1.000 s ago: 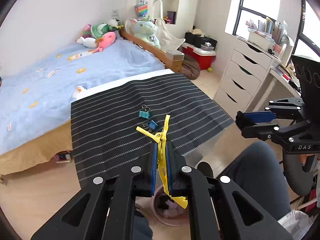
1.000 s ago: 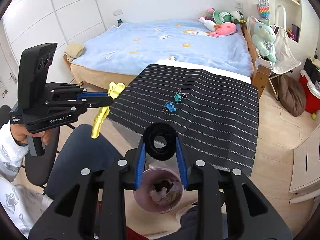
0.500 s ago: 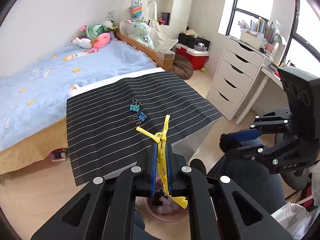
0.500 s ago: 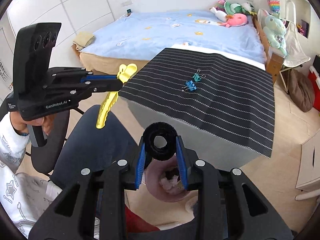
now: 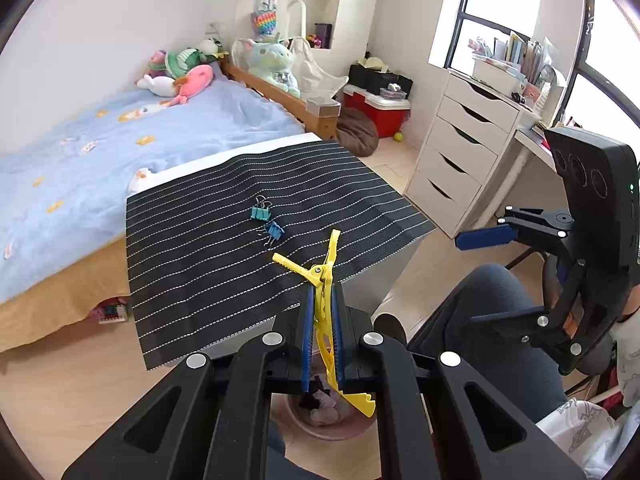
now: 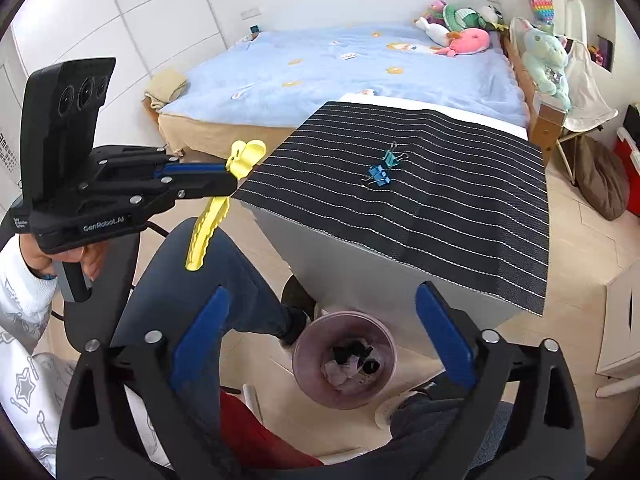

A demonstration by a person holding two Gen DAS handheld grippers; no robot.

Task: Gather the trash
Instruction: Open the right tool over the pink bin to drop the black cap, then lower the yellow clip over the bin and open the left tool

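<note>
Black ring [image 6: 371, 367] now in bin [image 6: 308, 344]

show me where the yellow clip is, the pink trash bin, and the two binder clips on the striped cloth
yellow clip [image 5: 320, 280]: left wrist view, on its hinge, above the shut left tool.
pink trash bin [image 6: 308, 344]: right wrist view, on its left rim.
teal binder clip [image 6: 390, 159]: right wrist view, on its body.
blue binder clip [image 6: 378, 174]: right wrist view, on its body.

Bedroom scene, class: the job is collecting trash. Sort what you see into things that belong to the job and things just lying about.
Belongs to the job:
yellow clip, clamped in the left hand-held gripper
pink bin on the floor
two binder clips on the striped cloth
right hand-held gripper, open above the bin

Just lying about:
plush toys
white drawers
red box
</note>
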